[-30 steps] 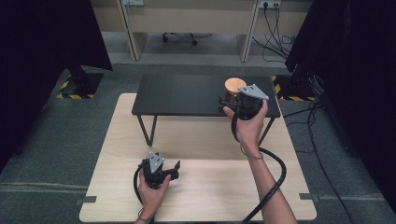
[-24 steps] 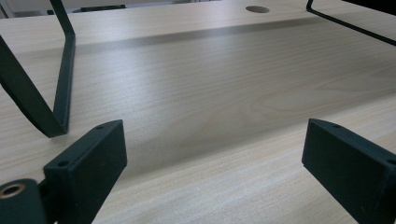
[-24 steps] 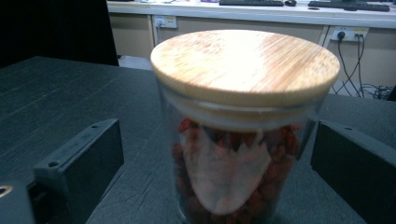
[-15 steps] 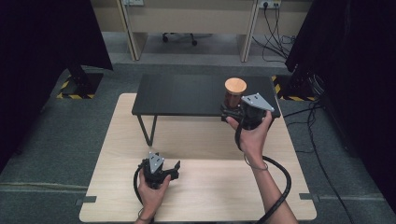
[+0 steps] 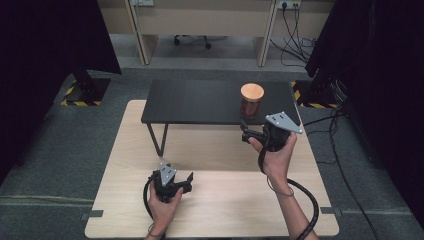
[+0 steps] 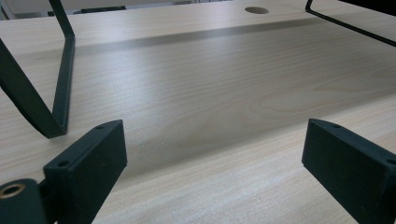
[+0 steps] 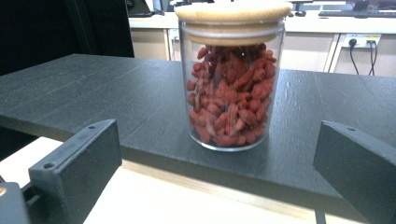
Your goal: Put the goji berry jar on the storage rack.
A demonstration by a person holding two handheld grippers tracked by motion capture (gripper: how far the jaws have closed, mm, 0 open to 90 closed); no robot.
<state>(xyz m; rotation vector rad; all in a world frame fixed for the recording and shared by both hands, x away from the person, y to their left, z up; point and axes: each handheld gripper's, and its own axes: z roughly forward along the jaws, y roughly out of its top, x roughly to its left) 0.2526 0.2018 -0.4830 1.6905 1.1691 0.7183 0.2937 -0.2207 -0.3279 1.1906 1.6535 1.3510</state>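
Right gripper view: your right gripper (image 7: 219, 172) has just been opening — jaws now wide, nothing between them. Ahead, apart from it, the glass jar (image 7: 232, 88) of red dried berries stands upright near the black raised surface's (image 7: 93, 93) front edge. Likely weighty, slick, breakable — grip mid-body, below the wooden lid (image 7: 233, 11).

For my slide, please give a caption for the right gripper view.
Glass jar of red dried berries, wooden lid on, upright on black shelf before open tongs.
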